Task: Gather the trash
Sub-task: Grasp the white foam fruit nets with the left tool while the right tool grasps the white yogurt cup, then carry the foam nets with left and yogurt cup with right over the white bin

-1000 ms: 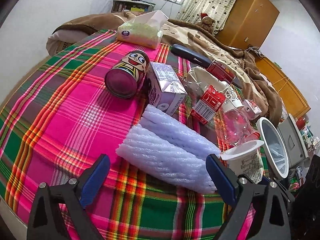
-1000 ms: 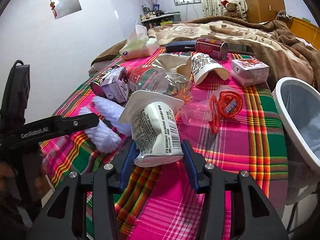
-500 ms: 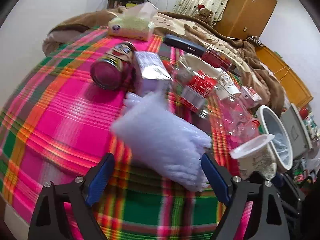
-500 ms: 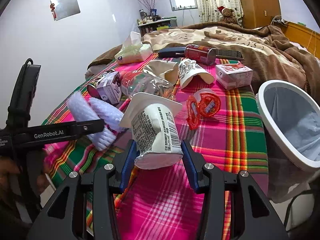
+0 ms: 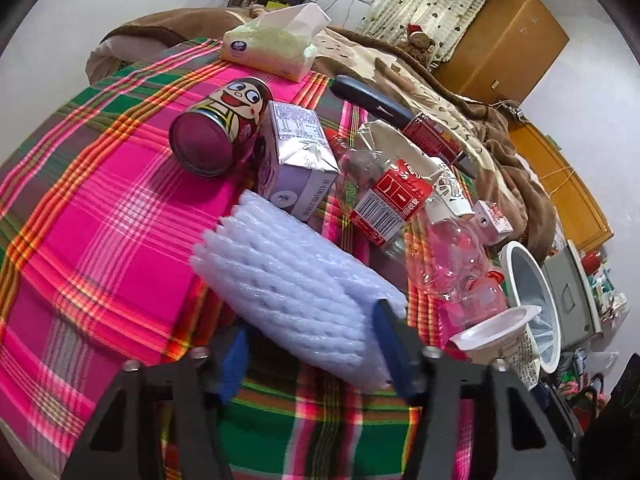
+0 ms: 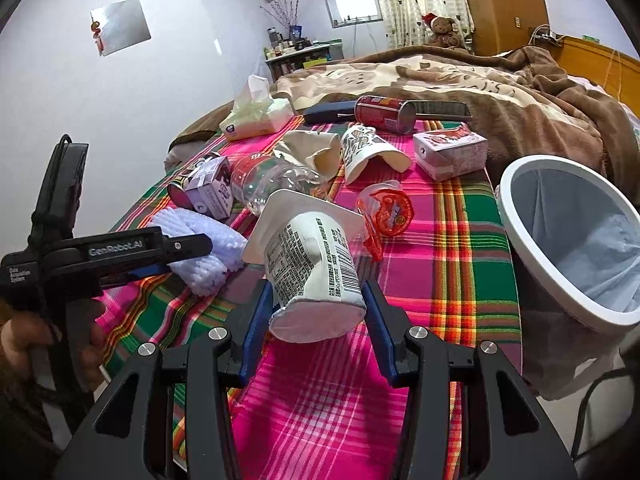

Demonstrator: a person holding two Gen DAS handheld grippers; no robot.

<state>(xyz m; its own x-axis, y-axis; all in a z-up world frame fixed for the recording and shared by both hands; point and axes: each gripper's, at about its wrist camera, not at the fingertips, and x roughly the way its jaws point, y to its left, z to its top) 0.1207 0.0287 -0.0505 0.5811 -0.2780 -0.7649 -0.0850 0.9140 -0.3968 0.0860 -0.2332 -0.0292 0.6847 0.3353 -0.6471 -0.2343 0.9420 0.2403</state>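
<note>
My left gripper (image 5: 312, 344) is shut on a white foam net sleeve (image 5: 296, 284), held just over the plaid cloth (image 5: 100, 216). It also shows in the right wrist view (image 6: 200, 252). My right gripper (image 6: 316, 320) is shut on a white yogurt cup (image 6: 312, 268), lifted above the cloth; the cup also shows in the left wrist view (image 5: 504, 336). A white trash bin (image 6: 568, 240) with a liner stands at the bed's right edge, apart from both grippers.
More trash lies on the cloth: a cartoon can (image 5: 220, 124), a purple carton (image 5: 296, 164), a crushed clear bottle (image 5: 400, 196), paper cups (image 6: 368, 152), a red can (image 6: 384, 112), a small carton (image 6: 448, 152), a red plastic lid (image 6: 384, 212). A tissue pack (image 5: 272, 40) lies behind.
My left gripper has closed from wide open onto the foam sleeve and lifted it slightly. My right gripper has raised the yogurt cup and drawn back a little.
</note>
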